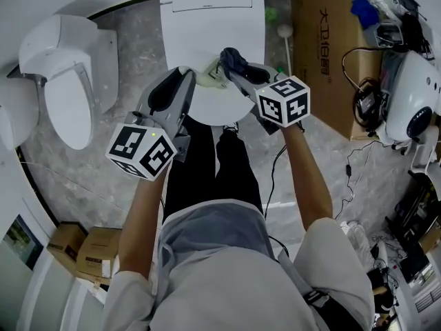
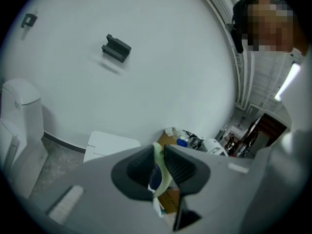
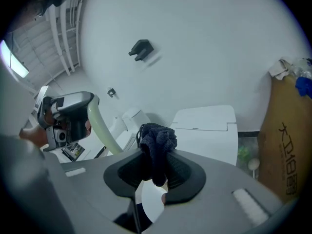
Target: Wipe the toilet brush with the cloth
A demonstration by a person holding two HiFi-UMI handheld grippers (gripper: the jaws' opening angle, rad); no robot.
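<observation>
The toilet brush shows as a pale green curved handle (image 1: pixel 211 81) held over the toilet lid; its head is hidden. My left gripper (image 1: pixel 191 76) is shut on that handle, which stands as a thin green strip (image 2: pixel 158 156) between the jaws of the left gripper (image 2: pixel 157 164). Just to its right, my right gripper (image 1: pixel 231 65) is shut on a bunched dark blue cloth (image 1: pixel 235 58). In the right gripper view the cloth (image 3: pixel 156 139) sticks up out of the right gripper (image 3: pixel 155 168), and the green handle (image 3: pixel 100 125) arcs up to the left gripper (image 3: pixel 68 112). Cloth and handle lie close together.
A white toilet (image 1: pixel 210 19) with its lid down lies straight ahead. A second toilet (image 1: pixel 65 81) stands to the left. A tall cardboard box (image 1: pixel 331 47) and cabled equipment (image 1: pixel 406 95) crowd the right. Small cartons (image 1: pixel 86 250) sit at lower left. A wall bracket (image 2: pixel 116 48) hangs above.
</observation>
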